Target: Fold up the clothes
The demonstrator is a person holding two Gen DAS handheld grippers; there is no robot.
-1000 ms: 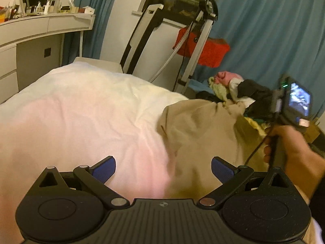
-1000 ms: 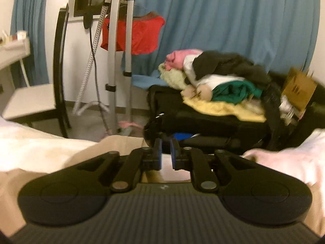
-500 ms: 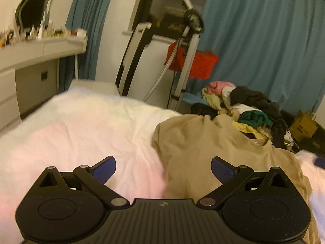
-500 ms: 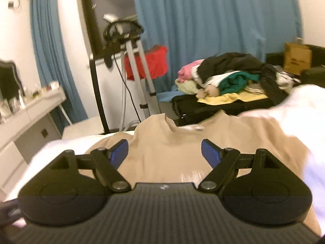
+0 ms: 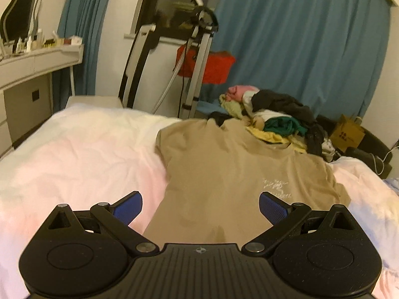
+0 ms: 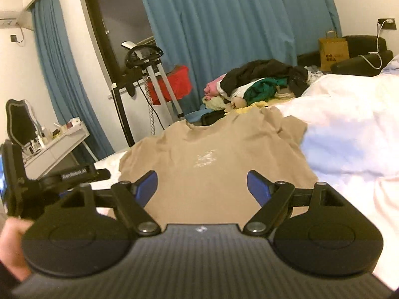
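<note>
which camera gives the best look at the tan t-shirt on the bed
The left wrist view: the tan t-shirt lies spread, both sleeves and chest print visible. The right wrist view shows it too, but the white duvet hides one sleeve's edge.

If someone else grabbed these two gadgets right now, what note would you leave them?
Left gripper: jaws open, holding nothing.
Right gripper: jaws open, holding nothing.
Beige T-shirt: spread flat, print side up, on the white bed cover, collar toward the clothes pile beyond the bed.
Done: shirt laid out.
Left: every fold; probably sleeves in first, then the rest of the pile.
</note>
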